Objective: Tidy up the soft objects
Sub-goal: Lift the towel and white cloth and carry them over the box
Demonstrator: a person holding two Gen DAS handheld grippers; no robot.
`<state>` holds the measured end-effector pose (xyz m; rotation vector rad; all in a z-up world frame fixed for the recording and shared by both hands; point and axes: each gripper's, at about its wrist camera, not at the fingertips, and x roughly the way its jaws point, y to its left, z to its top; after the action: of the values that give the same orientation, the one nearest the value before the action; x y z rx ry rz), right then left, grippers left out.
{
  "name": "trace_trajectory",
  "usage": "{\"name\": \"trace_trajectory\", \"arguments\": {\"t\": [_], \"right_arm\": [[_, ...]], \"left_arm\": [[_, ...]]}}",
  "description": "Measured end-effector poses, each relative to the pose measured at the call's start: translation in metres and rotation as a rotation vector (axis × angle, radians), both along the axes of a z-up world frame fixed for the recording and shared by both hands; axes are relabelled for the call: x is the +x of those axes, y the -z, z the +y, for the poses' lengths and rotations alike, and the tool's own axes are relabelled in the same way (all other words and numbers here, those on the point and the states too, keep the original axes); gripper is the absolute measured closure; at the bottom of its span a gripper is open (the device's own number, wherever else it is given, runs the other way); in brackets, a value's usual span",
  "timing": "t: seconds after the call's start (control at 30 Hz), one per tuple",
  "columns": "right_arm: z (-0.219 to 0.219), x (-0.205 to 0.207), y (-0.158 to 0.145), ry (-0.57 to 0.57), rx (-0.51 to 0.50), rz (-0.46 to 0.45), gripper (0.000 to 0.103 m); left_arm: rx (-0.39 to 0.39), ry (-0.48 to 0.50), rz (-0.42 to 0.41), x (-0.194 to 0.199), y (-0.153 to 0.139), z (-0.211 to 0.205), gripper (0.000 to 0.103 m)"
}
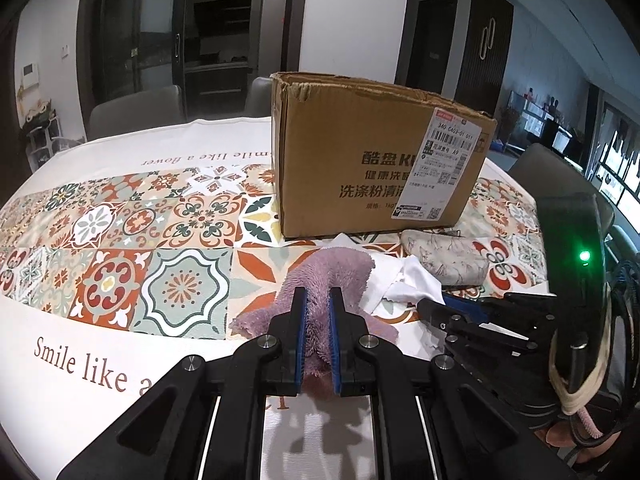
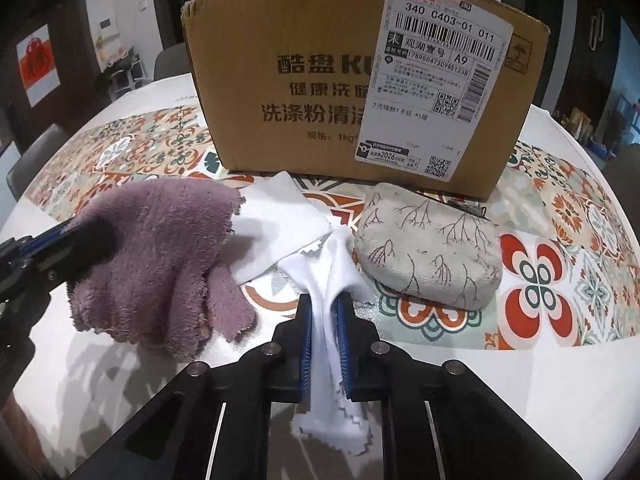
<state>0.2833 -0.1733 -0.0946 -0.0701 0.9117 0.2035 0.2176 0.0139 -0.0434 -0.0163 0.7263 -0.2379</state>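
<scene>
tiled-pattern cloth covers the desk (image 2: 580, 280), with a cardboard box (image 2: 320, 80) at 12 o'clock. left hand-held gripper (image 1: 318, 332) pinches the purple towel (image 2: 160, 248) at 9 o'clock; right hand-held gripper (image 2: 324, 344) clamps the white cloth (image 2: 280, 220). a patterned pouch (image 2: 428, 252) lies at 2 o'clock. apparently nothing is boxed yet, though the box's inside is hidden.

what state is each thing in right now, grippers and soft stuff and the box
left gripper: shut on purple towel
right gripper: shut on white cloth
purple towel: bunched, pinched by the left gripper
white cloth: one end pinched, the rest on the table
floral pouch: lying flat, untouched
cardboard box: upright, top open
</scene>
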Motion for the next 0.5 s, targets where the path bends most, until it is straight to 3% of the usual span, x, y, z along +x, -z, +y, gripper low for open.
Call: {"name": "trace_trajectory", "arguments": {"t": [0.5], "right_arm": [[-0.011,-0.029,-0.065,0.043,0.07,-0.161,0.092]], "left_arm": [[-0.072,0.016,-0.103,-0.015,-0.041,0.002,0.092]]}}
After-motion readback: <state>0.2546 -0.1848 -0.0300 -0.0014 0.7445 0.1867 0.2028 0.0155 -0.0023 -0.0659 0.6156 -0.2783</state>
